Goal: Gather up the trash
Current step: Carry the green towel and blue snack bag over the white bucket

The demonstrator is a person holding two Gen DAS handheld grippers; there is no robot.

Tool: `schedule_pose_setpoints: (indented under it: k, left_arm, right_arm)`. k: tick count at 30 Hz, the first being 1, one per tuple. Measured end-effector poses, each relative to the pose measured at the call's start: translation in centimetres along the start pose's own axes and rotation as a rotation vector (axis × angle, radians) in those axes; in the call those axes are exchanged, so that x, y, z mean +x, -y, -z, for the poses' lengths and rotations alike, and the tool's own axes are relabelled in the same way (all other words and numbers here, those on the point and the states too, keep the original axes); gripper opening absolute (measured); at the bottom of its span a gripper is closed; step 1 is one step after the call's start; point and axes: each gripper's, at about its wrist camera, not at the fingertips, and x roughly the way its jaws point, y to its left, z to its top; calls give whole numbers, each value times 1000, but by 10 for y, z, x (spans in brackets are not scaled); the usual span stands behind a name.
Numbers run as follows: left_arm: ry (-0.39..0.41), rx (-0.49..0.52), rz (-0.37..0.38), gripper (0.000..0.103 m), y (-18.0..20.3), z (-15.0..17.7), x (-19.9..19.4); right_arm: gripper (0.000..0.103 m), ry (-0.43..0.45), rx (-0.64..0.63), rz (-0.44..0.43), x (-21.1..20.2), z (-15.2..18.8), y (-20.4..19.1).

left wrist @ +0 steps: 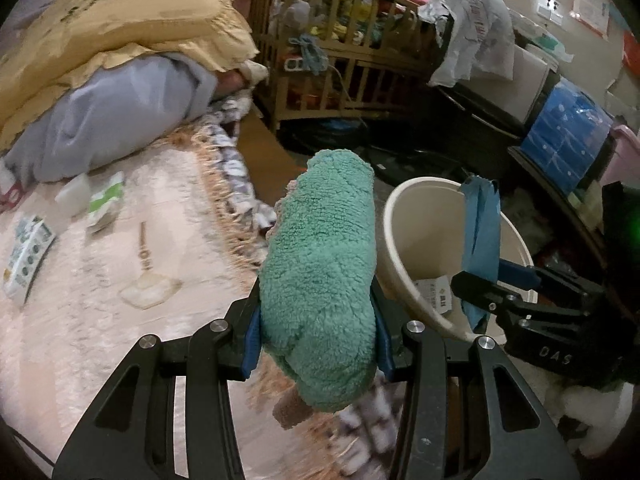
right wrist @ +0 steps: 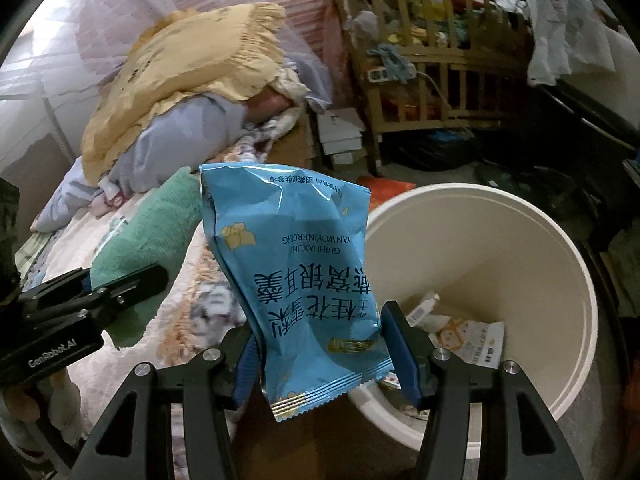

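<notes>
Trash in hand consists of two items. I am holding a blue snack packet (right wrist: 304, 280) clamped between the pads of the right tool (right wrist: 320, 354), and a green fuzzy cloth (left wrist: 320, 264) clamped in the left tool (left wrist: 316, 340). Both items are hanging over the edge of the bed (left wrist: 120, 280), beside the cream bin (right wrist: 560, 264) standing on the floor. The bin is already holding a small bottle (right wrist: 426, 308) and printed paper (right wrist: 476, 340). More litter is lying on the bed: a white and green packet (left wrist: 106, 202) and a printed carton (left wrist: 26, 254).

Hazards from this position:
- The snack packet is sitting to the left of the bin mouth, not over it. Releasing now is likely to drop it on the floor between bed and bin.
- The packet is light and crumpled; it may cling to a pad or drift sideways on release.
- The cloth is bulky and sagging below the pads; it may catch the bin rim and hang there.
- The two tools are working close together, so converging on the bin risks a collision.
</notes>
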Motion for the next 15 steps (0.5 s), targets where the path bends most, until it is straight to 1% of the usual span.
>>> schedule_pose_setpoints:
  k: [9,15]
  left_arm:
    - [-34,36,37,43,33,-11,27]
    - [-53,50,58,43,46,-15,40]
  right_arm:
    - [54,-8,94,50,3,2,44]
    - [54,-14,147,67,5,4,65]
